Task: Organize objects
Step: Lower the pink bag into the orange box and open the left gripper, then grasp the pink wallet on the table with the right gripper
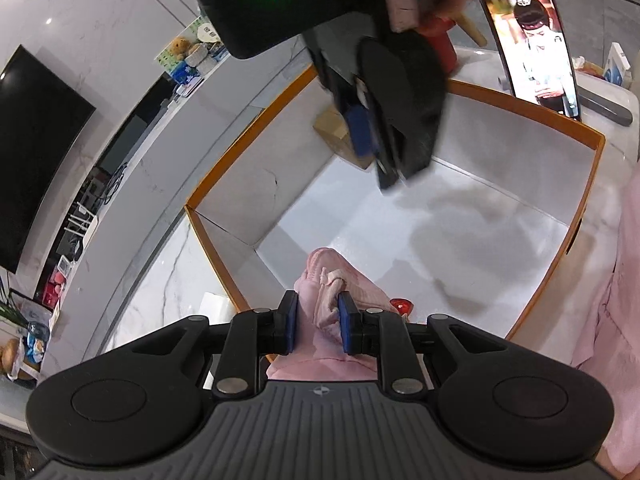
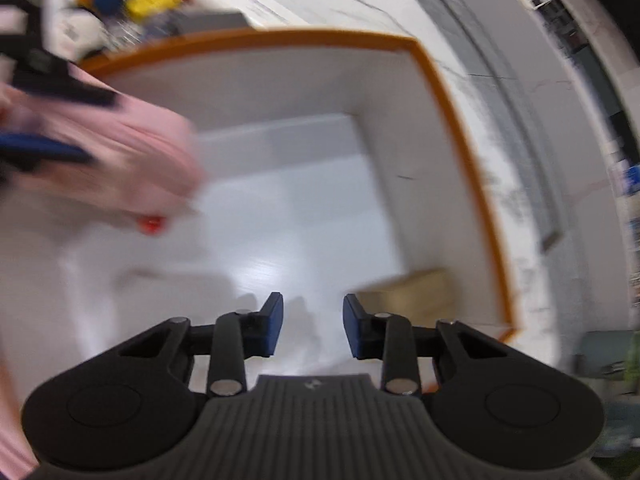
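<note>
Pink knitted cloth (image 1: pixel 320 300) sits pinched in my left gripper (image 1: pixel 318 330) above the orange-rimmed white box (image 1: pixel 520 108); my right gripper (image 2: pixel 313 330), farther in, gapes empty.

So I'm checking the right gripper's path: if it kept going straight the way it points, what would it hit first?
Probably the bare white floor of the orange-rimmed box; nothing lies between the right gripper fingers, though blur hides depth.

Box (image 1: pixel 592 136) on counter (image 1: pixel 160 280); cloth (image 1: pixel 320 280) over near wall, phone (image 1: pixel 532 40) behind, carton (image 2: pixel 416 292) inside corner.
</note>
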The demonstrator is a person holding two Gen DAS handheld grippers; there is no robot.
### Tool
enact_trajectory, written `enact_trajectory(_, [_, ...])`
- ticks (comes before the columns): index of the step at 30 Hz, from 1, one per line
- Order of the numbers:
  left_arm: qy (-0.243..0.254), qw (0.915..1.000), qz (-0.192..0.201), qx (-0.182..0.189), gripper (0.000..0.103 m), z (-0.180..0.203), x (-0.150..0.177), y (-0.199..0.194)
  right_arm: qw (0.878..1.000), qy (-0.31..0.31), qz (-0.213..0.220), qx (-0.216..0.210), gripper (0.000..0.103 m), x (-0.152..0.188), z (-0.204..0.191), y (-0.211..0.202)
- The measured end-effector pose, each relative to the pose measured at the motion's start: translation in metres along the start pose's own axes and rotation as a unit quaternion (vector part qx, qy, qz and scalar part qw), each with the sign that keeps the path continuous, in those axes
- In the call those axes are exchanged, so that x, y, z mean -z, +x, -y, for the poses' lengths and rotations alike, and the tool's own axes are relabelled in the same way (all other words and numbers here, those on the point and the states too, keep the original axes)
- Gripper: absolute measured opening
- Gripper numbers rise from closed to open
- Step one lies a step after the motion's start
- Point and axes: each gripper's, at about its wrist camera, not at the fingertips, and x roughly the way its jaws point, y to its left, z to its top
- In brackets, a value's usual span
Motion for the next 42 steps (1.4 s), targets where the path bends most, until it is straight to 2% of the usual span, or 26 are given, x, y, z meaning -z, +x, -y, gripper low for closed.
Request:
enact_trajectory(4, [-0.021, 0.9995, -0.011, 0.019, 0.026, 0.001, -0.001, 0.002, 0.998, 0.026, 0.016, -0.055, 0.033, -0.002, -0.012, 0.007])
enact_trajectory(6, [-0.034, 0.9986, -0.020, 0.035, 0.026, -0.001, -0.001, 0.005, 0.997, 0.031, 0.023, -0.072, 0.033, -0.003, -0.020, 0.009])
enact_trajectory(10, [-0.047, 0.9980, -0.017, 0.040, 0.029, -0.005, 0.001, 0.004, 0.996, 0.024, 0.025, -0.086, 0.033, -0.011, -0.038, 0.022])
enact_trajectory(14, [-0.084, 0.9938, -0.014, 0.072, 0.038, -0.021, 0.006, -0.001, 0.995, 0.023, 0.015, -0.094, 0.034, -0.013, -0.049, 0.028])
enact_trajectory(16, [-0.097, 0.9914, -0.004, 0.087, 0.049, -0.030, 0.012, -0.008, 0.995, 0.023, 0.016, -0.099, 0.034, -0.014, -0.053, 0.029])
enact_trajectory(19, [-0.113, 0.9872, 0.016, 0.111, 0.056, -0.038, 0.023, -0.024, 0.994, 0.027, 0.018, -0.103, 0.034, -0.014, -0.058, 0.032])
enact_trajectory(24, [-0.150, 0.9795, 0.032, 0.130, 0.058, -0.060, 0.040, -0.044, 0.994, 0.024, 0.018, -0.102, 0.034, -0.018, -0.065, 0.039])
enact_trajectory(30, [-0.181, 0.9730, 0.027, 0.141, 0.059, -0.077, 0.050, -0.047, 0.993, 0.008, 0.030, -0.111, 0.032, -0.026, -0.074, 0.039])
enact_trajectory(42, [-0.206, 0.9654, 0.032, 0.156, 0.059, -0.094, 0.074, -0.047, 0.995, -0.014, -0.001, -0.104, 0.031, -0.028, -0.085, 0.040])
